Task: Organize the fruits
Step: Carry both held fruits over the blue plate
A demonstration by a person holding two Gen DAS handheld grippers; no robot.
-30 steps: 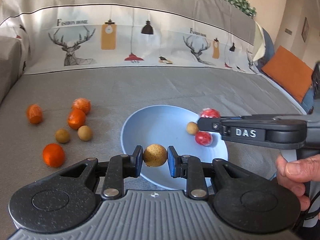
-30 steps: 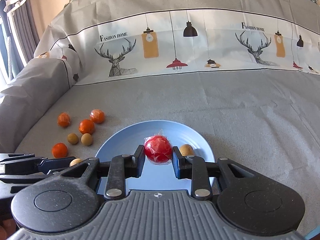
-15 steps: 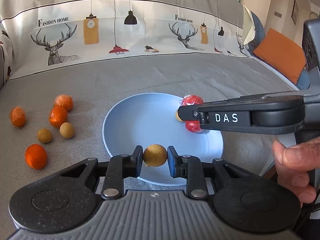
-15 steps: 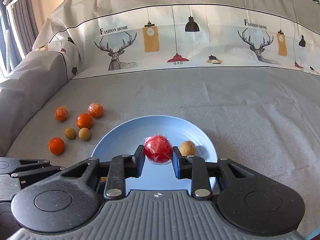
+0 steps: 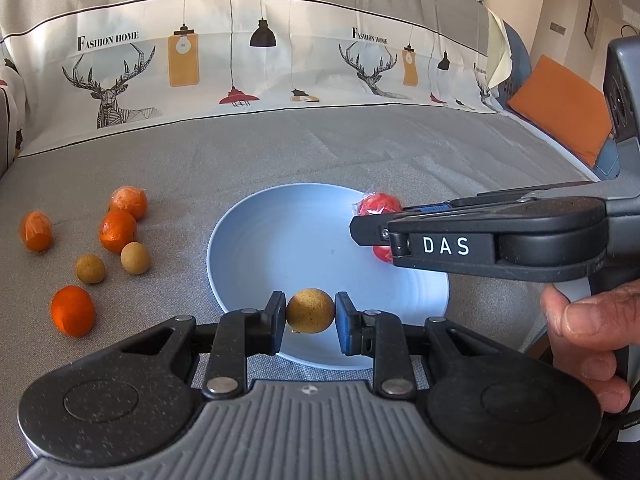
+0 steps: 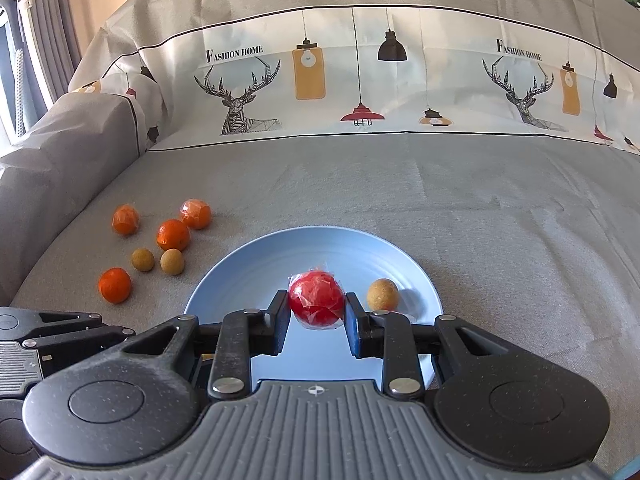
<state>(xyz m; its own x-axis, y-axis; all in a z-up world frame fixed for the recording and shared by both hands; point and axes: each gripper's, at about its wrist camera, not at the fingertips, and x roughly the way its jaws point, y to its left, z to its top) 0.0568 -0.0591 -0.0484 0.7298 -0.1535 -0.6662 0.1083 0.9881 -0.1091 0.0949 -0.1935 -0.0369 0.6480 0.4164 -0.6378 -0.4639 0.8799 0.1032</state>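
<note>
Right wrist view: we see a grey-covered sofa (image 6: 460, 208) carrying a blue plate (image 6: 240, 276) near its front edge. Our right gripper (image 6: 317, 312) clamps a red fruit (image 6: 316, 300) above the plate; our left gripper (image 5: 310, 316) clamps a brown fruit (image 5: 310, 311) over its near rim. Oranges (image 6: 173, 234) lie toward the left edge.

- Four round orange fruits (image 6: 173, 234), some wrapped in clear film, are counted on the grey cloth.
- Four small round tan fruits (image 6: 172, 261) are seen.
- Two round red film-wrapped fruits (image 6: 317, 299) are visible.
- One round pale-blue plate (image 6: 256, 264) is shown.
- Two black two-finger grippers (image 5: 310, 312) are pictured.
</note>
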